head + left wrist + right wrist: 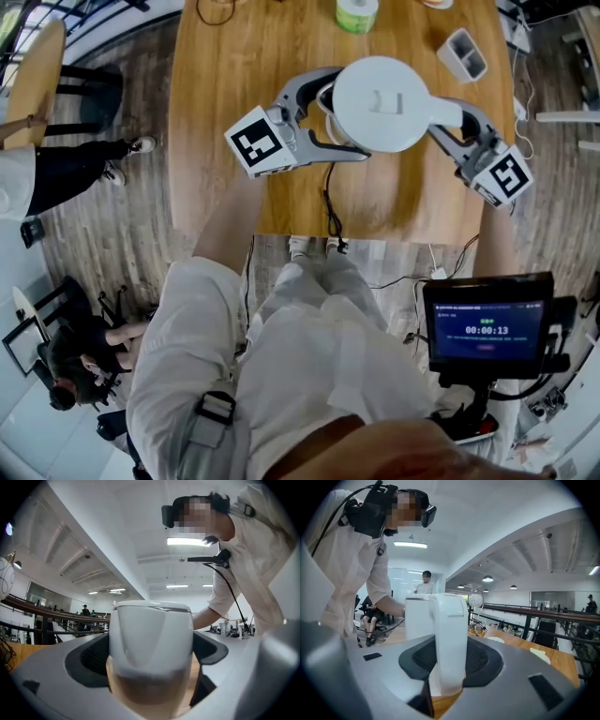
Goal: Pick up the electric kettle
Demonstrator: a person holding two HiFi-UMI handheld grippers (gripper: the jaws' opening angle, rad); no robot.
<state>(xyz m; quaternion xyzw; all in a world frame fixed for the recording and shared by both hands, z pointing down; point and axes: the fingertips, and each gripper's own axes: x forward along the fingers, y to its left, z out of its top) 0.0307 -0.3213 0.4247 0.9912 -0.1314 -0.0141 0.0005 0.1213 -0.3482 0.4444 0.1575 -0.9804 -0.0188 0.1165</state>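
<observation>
The wooden table [225, 84] is the largest thing below you, and everything else is placed from it. The white electric kettle [382, 103] is over the table's near half, right of its middle, with its round lid facing up at you. From these views you cannot tell whether its base is touching the tabletop.

A small screen [486, 328] on a stand is off the table, past its near edge on your right.

Your left gripper [323, 120] reaches in level over the near half. Its jaws are spread fairly wide and clamped on the kettle's body, which fills the gap between the dark pads. Your right gripper [448, 120] comes in from the table's right side. Its jaws are set narrower and pinch the kettle's upright handle [451, 639], with a pad against each flank.

A white two-slot holder [462, 54] sits near the table's far right corner. A green roll [356, 13] stands at the far edge, about mid-width. A black cable [330, 211] trails across the near half and drops over the near edge.
</observation>
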